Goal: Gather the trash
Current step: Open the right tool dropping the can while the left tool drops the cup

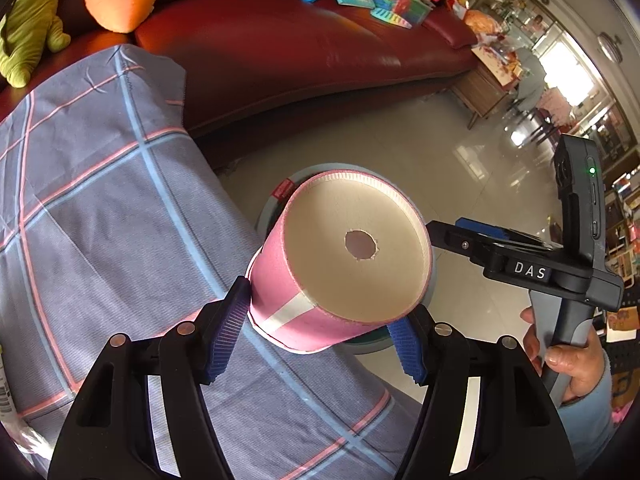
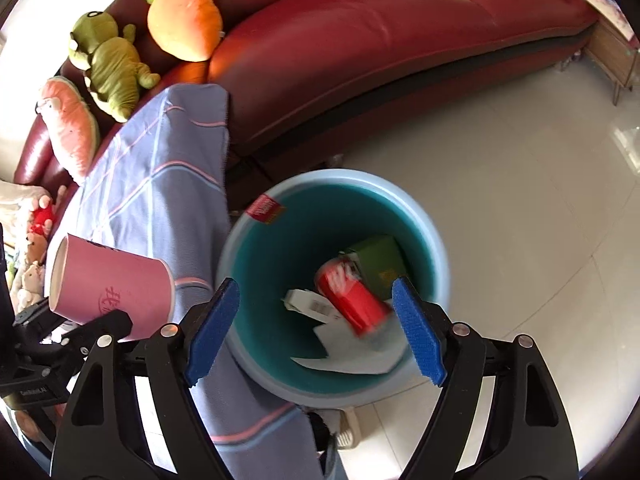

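Tiled floor, red sofa at twelve o'clock. Left gripper clamping pink cup; right gripper gaping, empty, above blue bin. Best carried toward three o'clock, released over the opening.

**Left clamped, right wide open**

My left gripper has its blue pads squeezed in on the pink cup, which sits sideways between the fingers with its base facing my camera. My right gripper is spread wide, blue pads well apart, nothing between them. In the left view I can see the right hand wrapped round its handle, off past my right finger.
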